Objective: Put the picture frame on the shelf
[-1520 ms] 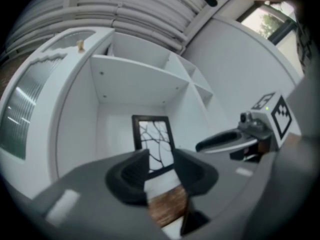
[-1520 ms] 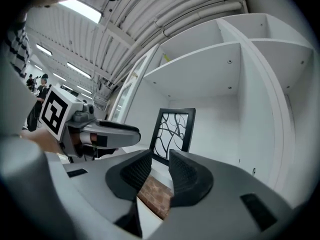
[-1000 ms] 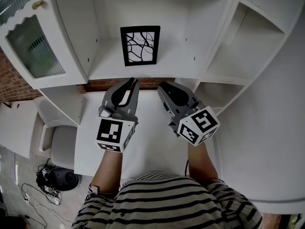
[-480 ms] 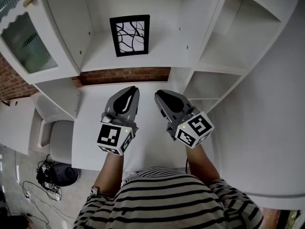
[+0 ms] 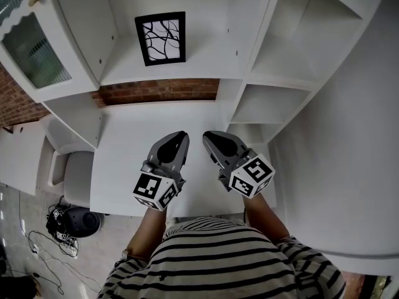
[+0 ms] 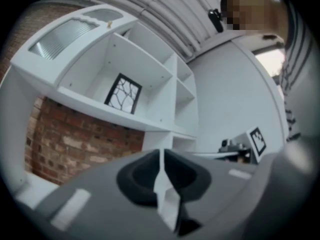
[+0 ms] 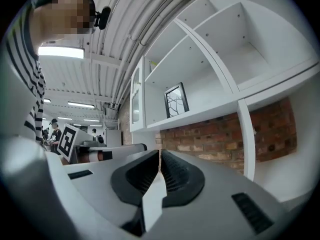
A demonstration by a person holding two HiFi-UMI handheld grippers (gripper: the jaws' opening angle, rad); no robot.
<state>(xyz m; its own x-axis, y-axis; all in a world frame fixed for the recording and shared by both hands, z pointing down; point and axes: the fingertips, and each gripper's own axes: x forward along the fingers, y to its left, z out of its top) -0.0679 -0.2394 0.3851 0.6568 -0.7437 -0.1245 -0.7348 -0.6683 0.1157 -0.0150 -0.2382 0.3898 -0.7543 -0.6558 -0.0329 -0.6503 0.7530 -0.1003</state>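
The black picture frame with a white branching print (image 5: 161, 38) stands on the white shelf (image 5: 209, 64), upper centre. It looks light, stiff and fragile, so take its side edges. Your left gripper (image 5: 180, 135) is clenched empty. Your right gripper (image 5: 209, 136) has just been closing on nothing.

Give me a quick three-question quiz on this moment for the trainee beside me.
1. True or false: the picture frame lies flat on the table.
2. What does the left gripper hold? A) the picture frame B) nothing C) a cable
3. Fill in: the wall strip between the shelf and the table is bare ____.
Key: 1 false, it stands upright on the shelf. 2 B, its jaws are together and empty. 3 brick.
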